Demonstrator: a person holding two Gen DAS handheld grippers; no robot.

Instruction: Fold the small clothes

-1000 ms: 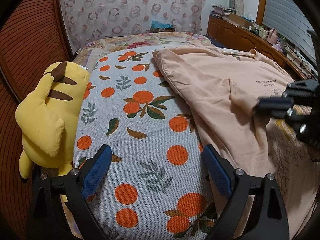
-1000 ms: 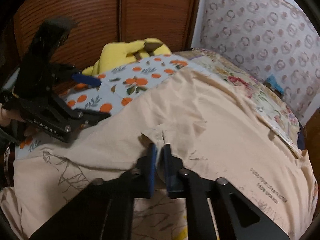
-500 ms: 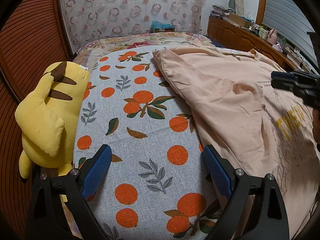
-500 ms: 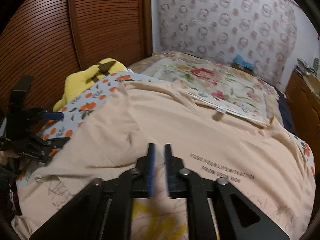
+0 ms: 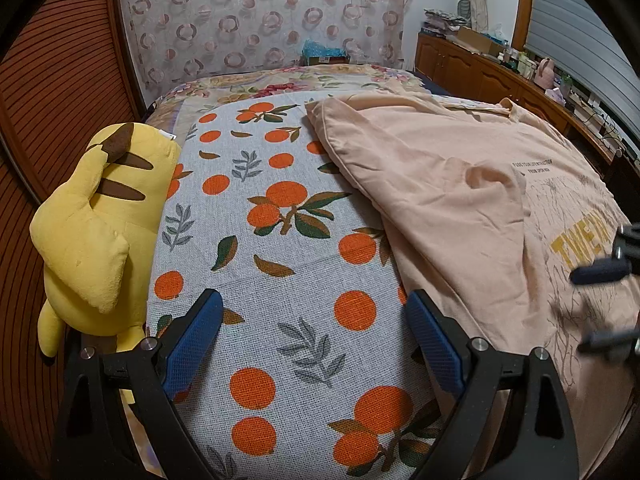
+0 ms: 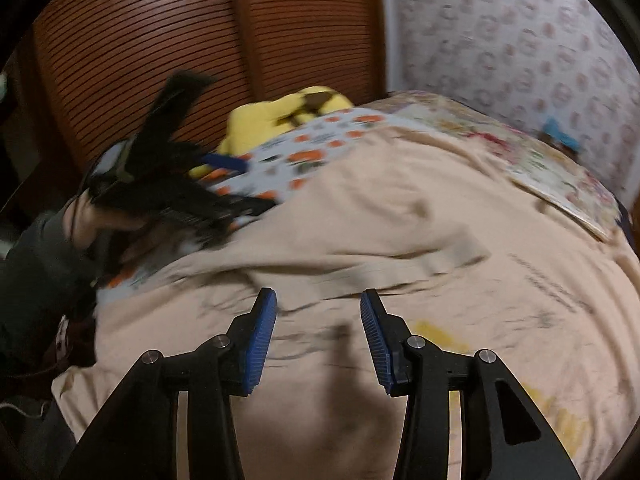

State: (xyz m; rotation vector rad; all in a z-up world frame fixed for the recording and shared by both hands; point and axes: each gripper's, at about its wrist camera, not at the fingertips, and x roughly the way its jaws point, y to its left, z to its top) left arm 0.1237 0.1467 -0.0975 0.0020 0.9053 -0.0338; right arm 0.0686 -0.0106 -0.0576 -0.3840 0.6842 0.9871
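Observation:
A peach T-shirt [image 5: 448,184] with yellow lettering and line drawings lies spread on the right half of the bed, its left part folded over. My left gripper [image 5: 316,336] is open and empty over the orange-print cloth [image 5: 260,240], left of the shirt's edge. My right gripper [image 6: 318,320] is open and empty just above the shirt [image 6: 400,220]; it also shows blurred at the right edge of the left wrist view [image 5: 604,304]. The left gripper shows blurred in the right wrist view [image 6: 224,184].
A yellow plush toy [image 5: 100,232] lies along the bed's left edge against the brown slatted wardrobe [image 5: 48,80]. A floral quilt [image 5: 280,84] covers the bed's far end before a patterned headboard curtain [image 5: 260,12]. A wooden cabinet [image 5: 480,76] with clutter stands at the right.
My right gripper let go of the shirt fold, rose away, then came back down low over the shirt with its jaws opened. The left gripper stayed still and open.

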